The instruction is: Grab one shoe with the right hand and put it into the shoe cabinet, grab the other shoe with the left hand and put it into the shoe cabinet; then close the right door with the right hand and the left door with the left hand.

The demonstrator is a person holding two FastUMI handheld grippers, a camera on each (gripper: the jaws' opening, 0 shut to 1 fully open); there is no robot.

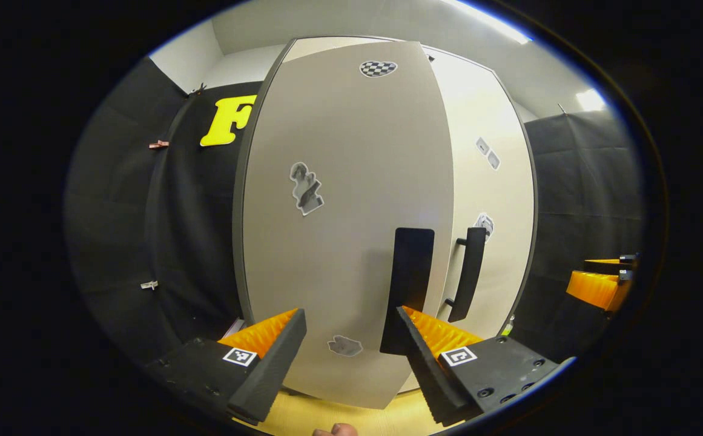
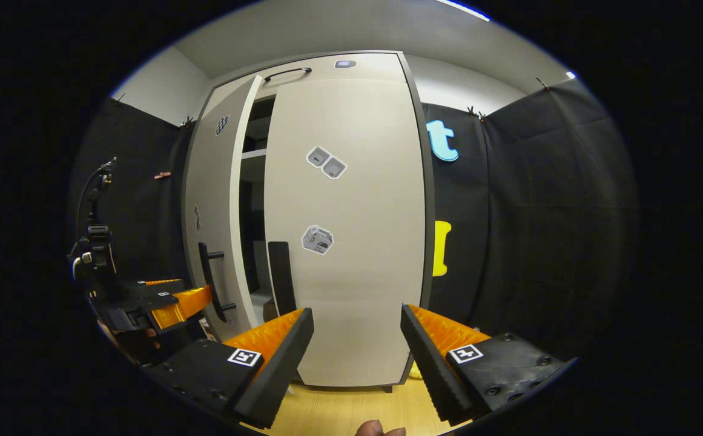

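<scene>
The pale shoe cabinet stands right in front of both grippers. In the left gripper view its left door [image 1: 345, 200] swings toward me, with the black handle [image 1: 410, 284] just above my right finger. My left gripper [image 1: 349, 315] is open and holds nothing. The right door [image 1: 490, 181] and its handle [image 1: 469, 272] lie behind. In the right gripper view the right door [image 2: 351, 242] looks shut and the left door [image 2: 212, 200] stands ajar, with a dark gap and shelves [image 2: 254, 181] between them. My right gripper [image 2: 357, 310] is open and empty, a short way from the right door.
Black cloth walls close in on both sides of the cabinet. The floor [image 2: 339, 412] is light wood. The left gripper [image 2: 169, 306] shows low at the left near the left door's handle [image 2: 212, 281]. The right gripper [image 1: 599, 284] shows at the far right.
</scene>
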